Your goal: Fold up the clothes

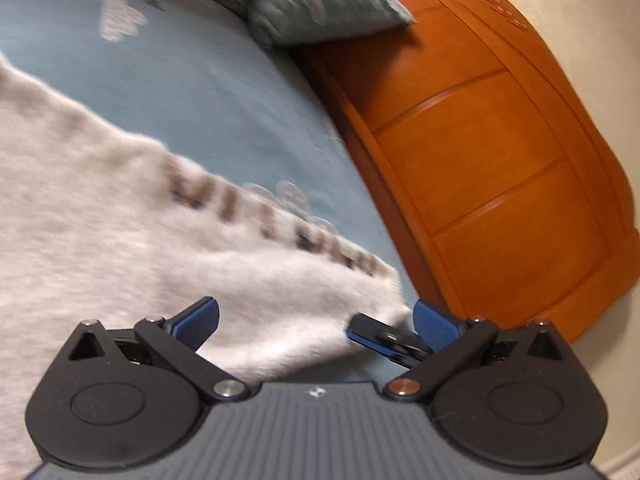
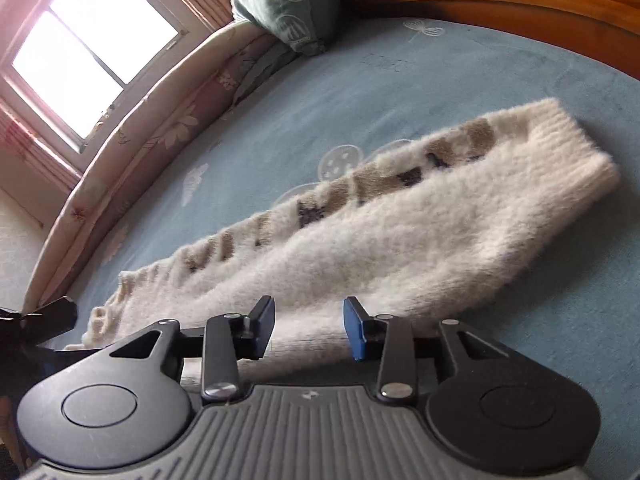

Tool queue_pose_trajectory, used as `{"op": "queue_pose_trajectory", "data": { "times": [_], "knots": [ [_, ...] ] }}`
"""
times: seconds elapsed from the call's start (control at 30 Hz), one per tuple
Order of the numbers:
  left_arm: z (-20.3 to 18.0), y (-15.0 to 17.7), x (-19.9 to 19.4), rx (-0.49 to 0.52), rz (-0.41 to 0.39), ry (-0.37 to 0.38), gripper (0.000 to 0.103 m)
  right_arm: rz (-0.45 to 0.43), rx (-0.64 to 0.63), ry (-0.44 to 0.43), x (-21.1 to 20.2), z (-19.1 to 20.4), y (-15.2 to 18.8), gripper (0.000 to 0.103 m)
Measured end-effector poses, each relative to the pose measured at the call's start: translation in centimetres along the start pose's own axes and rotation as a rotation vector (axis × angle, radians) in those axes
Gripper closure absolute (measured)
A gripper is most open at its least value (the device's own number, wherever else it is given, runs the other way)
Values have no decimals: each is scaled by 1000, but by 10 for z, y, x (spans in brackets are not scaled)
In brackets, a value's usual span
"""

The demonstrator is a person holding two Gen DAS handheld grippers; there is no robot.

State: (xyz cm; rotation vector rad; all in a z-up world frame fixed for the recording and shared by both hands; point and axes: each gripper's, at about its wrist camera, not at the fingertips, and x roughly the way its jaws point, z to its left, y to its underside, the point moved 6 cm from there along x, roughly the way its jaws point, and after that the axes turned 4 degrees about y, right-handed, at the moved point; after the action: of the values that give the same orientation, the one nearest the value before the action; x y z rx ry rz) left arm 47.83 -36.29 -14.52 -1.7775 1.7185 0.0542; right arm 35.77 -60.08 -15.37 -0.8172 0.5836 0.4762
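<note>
Mid-fold, by the look of it: fuzzy cream sweater (image 2: 400, 220) lying doubled into a long band on the blue bedsheet (image 2: 360, 80), running from seven o'clock up to two o'clock in the right wrist view, ribbed hem at the far end. Left gripper (image 1: 316, 322) spread wide over the near edge, nothing pinched. Right gripper (image 2: 309, 328) partly spread just above the sweater's near edge, apparently empty, though blur leaves contact unsure. Teal pillow (image 2: 276, 4) at twelve o'clock, wooden headboard (image 1: 500, 160) behind. Next, probably: pinching both near corners evenly and carrying them across.
</note>
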Motion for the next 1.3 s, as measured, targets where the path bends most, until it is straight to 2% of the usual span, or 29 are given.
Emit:
{"op": "queue_pose_trajectory", "data": {
  "times": [0.07, 0.13, 0.23, 0.33, 0.4, 0.47, 0.57, 0.67, 0.7, 0.8, 0.87, 1.0, 1.07, 1.17, 1.27, 1.3],
  "knots": [
    [8, -1, -8, -21, -10, -29, 1, 28, -15, -63, 7, 15, 3, 60],
    [17, 8, -6, -50, 14, -27, 1, 68, -34, -115, 16, 29, 9, 60],
    [24, 13, -2, -42, 1, -43, 1, 102, -63, -53, 25, 29, 15, 59],
    [23, 7, -6, -51, -7, -42, 1, 101, 12, -102, 16, 20, 11, 58],
    [20, 6, -22, -65, -48, -1, 1, 96, 45, -168, 9, 21, 10, 55],
    [17, 10, -37, -77, -64, 28, 1, 132, 81, -270, 10, 29, 14, 55],
    [18, 22, -56, -65, -73, 4, 1, 214, 115, -401, 22, 50, 27, 55],
    [23, 30, -73, -44, -88, -30, 1, 309, 99, -447, 39, 76, 48, 55],
    [25, 31, -76, -55, -85, -29, 1, 319, 88, -438, 42, 81, 52, 55],
    [29, 32, -81, -75, -82, -13, 1, 309, 34, -322, 55, 91, 62, 55],
    [29, 31, -83, -72, -88, -1, 1, 318, 38, -294, 65, 93, 65, 55],
    [32, 31, -84, -73, -86, 22, 1, 314, 158, -308, 78, 87, 63, 56],
    [34, 32, -84, -77, -82, 23, 1, 286, 190, -294, 82, 85, 62, 66],
    [37, 32, -83, -83, -79, 28, 1, 199, 97, -256, 80, 92, 59, 76],
    [37, 31, -83, -75, -78, 30, 1, 70, -40, -223, 69, 104, 51, 79],
    [38, 31, -83, -75, -77, 27, 1, 64, -80, -199, 70, 106, 51, 80]
  ]
}}
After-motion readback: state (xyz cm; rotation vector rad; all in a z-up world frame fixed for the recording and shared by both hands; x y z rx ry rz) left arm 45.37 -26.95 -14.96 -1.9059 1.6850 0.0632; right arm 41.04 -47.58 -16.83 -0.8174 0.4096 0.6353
